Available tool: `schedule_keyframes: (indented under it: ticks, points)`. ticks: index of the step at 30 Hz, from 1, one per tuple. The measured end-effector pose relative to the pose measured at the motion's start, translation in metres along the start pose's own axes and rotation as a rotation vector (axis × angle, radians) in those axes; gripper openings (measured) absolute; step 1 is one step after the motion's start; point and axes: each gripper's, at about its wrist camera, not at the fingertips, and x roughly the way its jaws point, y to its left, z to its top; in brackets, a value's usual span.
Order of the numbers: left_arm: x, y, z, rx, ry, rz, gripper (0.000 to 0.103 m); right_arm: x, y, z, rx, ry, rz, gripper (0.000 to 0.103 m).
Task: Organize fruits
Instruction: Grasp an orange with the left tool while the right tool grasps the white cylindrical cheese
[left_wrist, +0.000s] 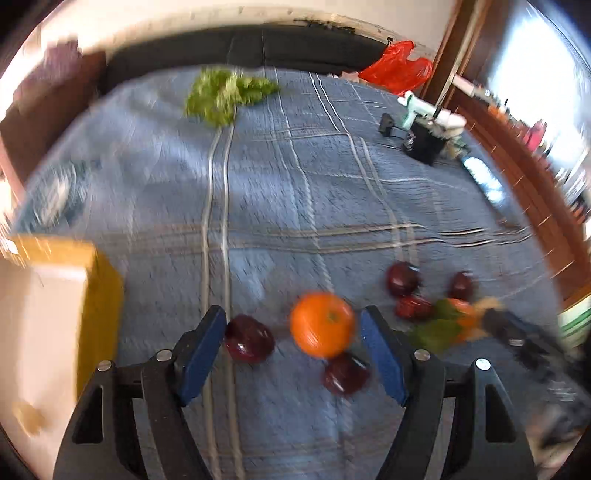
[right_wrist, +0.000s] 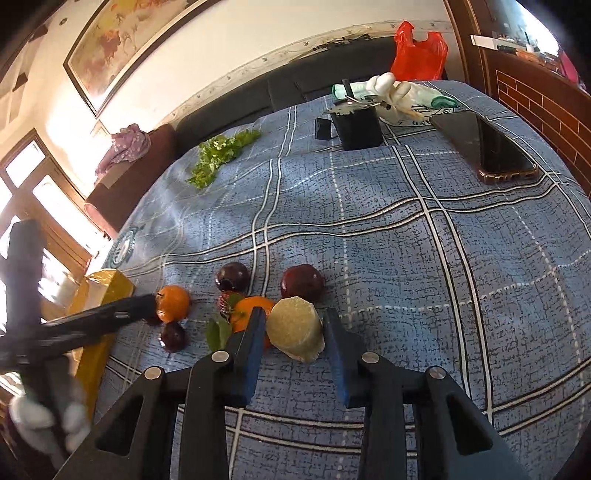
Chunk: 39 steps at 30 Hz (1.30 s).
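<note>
Fruits lie clustered on the blue plaid cloth (right_wrist: 406, 229). The right gripper (right_wrist: 295, 332) is clamped on a pale cut fruit piece (right_wrist: 295, 332); the left gripper (left_wrist: 293, 339) stands apart around an orange (left_wrist: 321, 325), not yet pressing. Picking up is under way; next, probably, closing on the orange beside the yellow box (left_wrist: 55, 295).

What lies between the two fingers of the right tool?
In the right wrist view, a pale yellow-green cut chunk sits between the fingers of the right tool, on the blue checked cloth. An orange with a leaf lies just behind the left finger.
</note>
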Motion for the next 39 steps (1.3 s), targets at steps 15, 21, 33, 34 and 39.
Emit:
schedule_keyframes:
  ticks: [15, 21, 33, 34, 39]
  points:
    - [-0.009, -0.043, -0.018, 0.308, -0.076, 0.093, 0.031, 0.005, -0.007, 0.0, 0.041, 0.016, 0.009, 0.035]
    - [-0.028, -0.022, -0.013, 0.204, -0.089, 0.009, 0.005, 0.002, -0.008, 0.0, 0.043, 0.005, 0.007, 0.035]
    - [-0.014, 0.001, -0.006, 0.083, -0.054, -0.074, 0.053, 0.0, -0.011, 0.0, 0.061, 0.003, 0.016, 0.035]
    - [-0.012, 0.0, -0.006, 0.081, -0.051, -0.082, 0.053, 0.0, -0.011, -0.001, 0.065, 0.005, 0.017, 0.035]
    - [0.008, -0.029, -0.014, 0.16, -0.01, -0.08, 0.053, 0.003, -0.011, -0.001, 0.069, 0.019, 0.018, 0.035]
